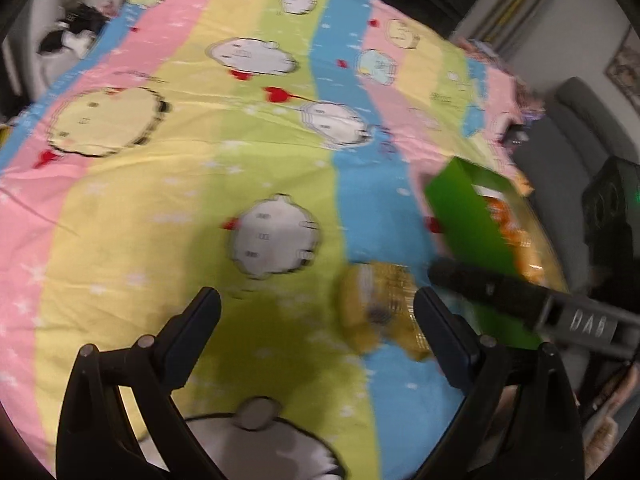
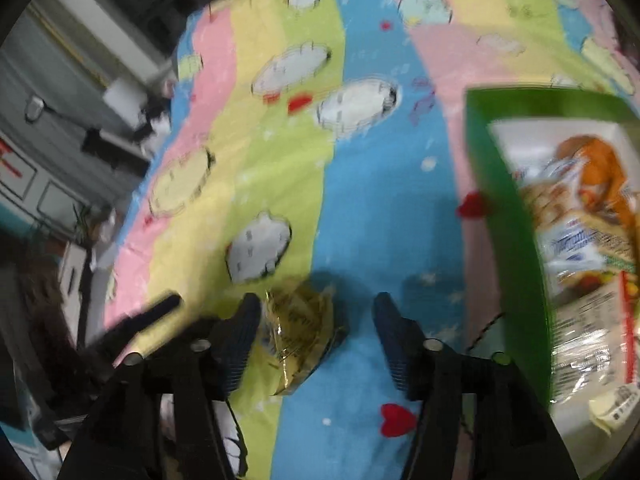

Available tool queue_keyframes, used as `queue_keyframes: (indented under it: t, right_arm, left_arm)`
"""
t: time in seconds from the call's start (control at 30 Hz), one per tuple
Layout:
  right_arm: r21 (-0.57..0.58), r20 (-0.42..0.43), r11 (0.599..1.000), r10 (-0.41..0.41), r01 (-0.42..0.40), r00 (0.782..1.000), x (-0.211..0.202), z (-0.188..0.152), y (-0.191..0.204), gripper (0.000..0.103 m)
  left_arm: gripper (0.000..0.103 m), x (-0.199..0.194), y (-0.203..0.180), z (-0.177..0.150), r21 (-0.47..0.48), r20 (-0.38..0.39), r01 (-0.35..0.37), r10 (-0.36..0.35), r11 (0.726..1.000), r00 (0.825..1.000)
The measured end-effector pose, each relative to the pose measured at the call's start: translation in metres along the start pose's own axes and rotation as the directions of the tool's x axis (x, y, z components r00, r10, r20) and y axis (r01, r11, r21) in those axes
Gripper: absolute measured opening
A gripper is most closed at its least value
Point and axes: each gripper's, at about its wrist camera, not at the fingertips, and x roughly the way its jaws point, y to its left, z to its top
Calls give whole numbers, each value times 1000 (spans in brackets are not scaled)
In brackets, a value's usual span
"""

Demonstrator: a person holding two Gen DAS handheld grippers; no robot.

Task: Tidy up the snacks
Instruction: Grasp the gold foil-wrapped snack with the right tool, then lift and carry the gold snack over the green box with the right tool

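Observation:
A gold foil snack packet lies on the striped cartoon bedsheet. In the left wrist view it sits just inside my right-hand finger. My left gripper is open and empty above the sheet. A green box holding several snack packs lies to the right. In the right wrist view the gold packet lies between the fingers, near the left one. My right gripper is open. The green box with snack packs is at the right.
The bedsheet covers the whole work surface. A grey sofa and a black speaker stand beyond its right edge. Grey cabinets and clutter lie past the left edge in the right wrist view.

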Motion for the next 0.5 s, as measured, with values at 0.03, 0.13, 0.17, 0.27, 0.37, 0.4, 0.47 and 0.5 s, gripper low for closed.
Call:
queue_keyframes:
  t: [0.03, 0.13, 0.17, 0.27, 0.37, 0.4, 0.47, 0.5]
  right_arm:
    - [9, 21, 1000, 16, -17, 1000, -4, 1, -2, 66]
    - [51, 32, 996, 66, -67, 997, -3, 4, -9, 66]
    - [62, 17, 995, 73, -74, 997, 2, 4, -10, 66]
    - [76, -36, 992, 107, -105, 994, 20, 2, -10, 66]
    - [108, -96, 985, 142, -131, 985, 41, 0, -11, 66]
    - [114, -113, 987, 129, -116, 985, 46, -1, -11, 66]
    - [106, -126, 992, 76, -62, 989, 51, -5, -10, 65]
    - [93, -123, 994, 73, -61, 990, 53, -5, -9, 64]
  left_arm:
    - [97, 3, -4, -2, 7, -9, 34, -34, 999, 999]
    - [97, 12, -17, -6, 44, -31, 46, -44, 998, 999]
    - [96, 17, -22, -7, 59, -41, 45, -43, 997, 998]
    - [91, 29, -29, -10, 75, -74, 81, -75, 994, 994]
    - [68, 46, -32, -12, 54, -123, 83, -76, 995, 989]
    - [63, 51, -31, -11, 44, -143, 86, -79, 995, 987]
    - [54, 56, -33, -12, 46, -150, 79, -71, 996, 986]
    - [54, 56, -34, -12, 60, -139, 70, -61, 996, 988]
